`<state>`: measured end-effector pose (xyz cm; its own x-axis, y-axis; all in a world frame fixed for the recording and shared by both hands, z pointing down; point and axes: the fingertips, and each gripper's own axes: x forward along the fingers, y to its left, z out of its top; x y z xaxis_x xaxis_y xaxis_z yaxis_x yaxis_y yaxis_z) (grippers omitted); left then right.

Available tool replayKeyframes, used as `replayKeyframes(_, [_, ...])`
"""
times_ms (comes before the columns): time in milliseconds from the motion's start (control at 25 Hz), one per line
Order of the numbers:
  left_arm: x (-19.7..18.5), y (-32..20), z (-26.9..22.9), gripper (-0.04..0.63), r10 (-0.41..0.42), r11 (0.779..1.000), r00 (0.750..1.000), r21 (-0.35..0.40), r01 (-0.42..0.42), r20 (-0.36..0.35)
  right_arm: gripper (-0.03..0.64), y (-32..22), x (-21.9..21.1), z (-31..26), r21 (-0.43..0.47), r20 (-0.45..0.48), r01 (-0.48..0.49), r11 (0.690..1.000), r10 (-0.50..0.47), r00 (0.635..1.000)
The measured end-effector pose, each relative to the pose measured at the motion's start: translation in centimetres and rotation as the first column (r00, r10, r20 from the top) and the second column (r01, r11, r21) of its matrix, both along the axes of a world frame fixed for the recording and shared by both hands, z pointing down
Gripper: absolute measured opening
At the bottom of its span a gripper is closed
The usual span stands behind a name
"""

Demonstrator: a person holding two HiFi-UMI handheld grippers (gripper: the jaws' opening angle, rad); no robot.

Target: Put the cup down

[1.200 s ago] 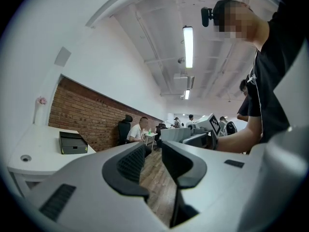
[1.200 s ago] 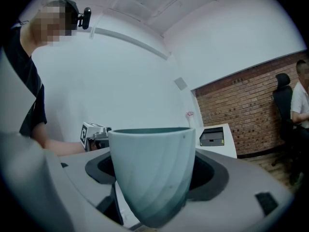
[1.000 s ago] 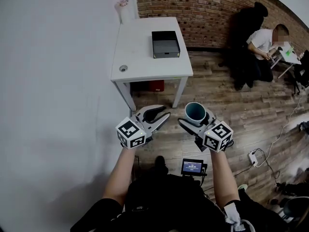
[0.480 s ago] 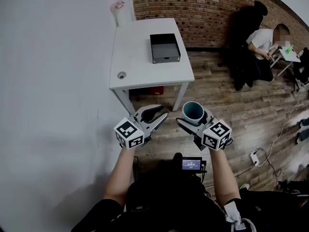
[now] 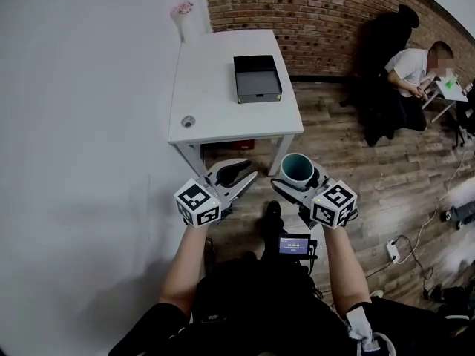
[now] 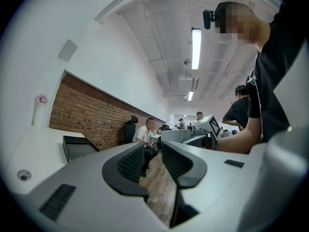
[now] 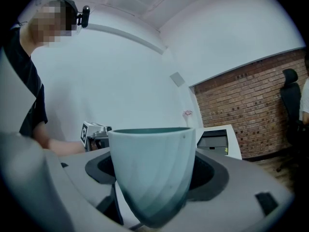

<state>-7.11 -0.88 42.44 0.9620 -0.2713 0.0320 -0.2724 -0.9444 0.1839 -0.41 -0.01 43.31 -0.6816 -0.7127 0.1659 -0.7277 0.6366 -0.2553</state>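
A teal cup (image 5: 298,170) stands upright between the jaws of my right gripper (image 5: 300,180), which is shut on its sides and holds it in the air above the wooden floor. The right gripper view shows the cup (image 7: 154,173) filling the middle, with a dark pad on either side. My left gripper (image 5: 249,173) hangs level beside it on the left. Its jaws stand a little apart with nothing between them, and floor shows through the gap in the left gripper view (image 6: 153,158). The white table (image 5: 215,95) lies just ahead of both grippers.
On the table lie a black box (image 5: 257,78), a small round thing (image 5: 188,122) near the front left corner, and a vase with a pink flower (image 5: 182,17) at the back. A white wall runs along the left. A person (image 5: 415,73) sits at the back right. A power strip (image 5: 393,251) lies on the floor.
The table has drawn slightly nearer and a foot has come forward below the grippers. Both grippers keep their places, and the cup stays in the right one.
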Motion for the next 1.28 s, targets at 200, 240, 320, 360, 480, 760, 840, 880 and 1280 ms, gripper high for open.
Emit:
replayKeyframes(200, [0.9, -3.0, 0.5, 0.104, -0.020, 1.000, 1.000, 0.004, 0.020, 0.013, 0.403, -3.5, 0.6, 0.4, 0.009, -0.002, 0.042, 0.999, -0.042, 0.999])
replayKeyframes(240, [1.1, -3.7, 0.6, 0.104, -0.025, 1.000, 1.000, 0.003, 0.025, 0.015, 0.403, -4.4, 0.8, 0.4, 0.012, 0.000, 0.046, 0.999, -0.046, 0.999])
replayKeyframes(320, [1.6, -5.3, 0.8, 0.104, -0.034, 0.999, 0.999, 0.000, 0.034, 0.020, 0.403, -6.3, 1.3, 0.3, 0.016, 0.005, 0.051, 0.999, -0.051, 0.999])
replayKeyframes(360, [1.8, -6.2, 1.0, 0.104, -0.038, 0.999, 0.999, -0.005, 0.038, 0.023, 0.403, -7.3, 1.6, 0.3, 0.017, 0.006, 0.053, 0.998, -0.054, 0.999])
replayKeyframes(480, [2.8, -8.8, 1.5, 0.104, -0.049, 0.999, 0.998, -0.018, 0.049, 0.034, 0.403, -10.0, 2.5, 0.5, 0.017, 0.003, 0.063, 0.998, -0.063, 0.998])
replayKeyframes(760, [5.2, -14.7, 1.5, 0.104, -0.081, 0.996, 0.996, -0.036, 0.082, 0.039, 0.403, -16.0, 5.0, 0.9, -0.002, 0.011, 0.093, 0.996, -0.093, 0.996])
replayKeyframes(840, [5.9, -16.3, 1.4, 0.104, -0.088, 0.995, 0.995, -0.039, 0.090, 0.038, 0.403, -17.6, 5.7, 0.9, -0.005, 0.011, 0.102, 0.995, -0.102, 0.995])
replayKeyframes(880, [6.2, -17.1, 1.4, 0.104, -0.092, 0.995, 0.995, -0.040, 0.093, 0.040, 0.403, -18.4, 6.0, 1.0, -0.007, 0.011, 0.106, 0.994, -0.106, 0.994])
replayKeyframes(1280, [9.4, -24.3, 1.1, 0.104, -0.135, 0.990, 0.989, -0.032, 0.137, 0.059, 0.403, -25.4, 9.3, 1.0, -0.009, 0.030, 0.142, 0.990, -0.141, 0.990])
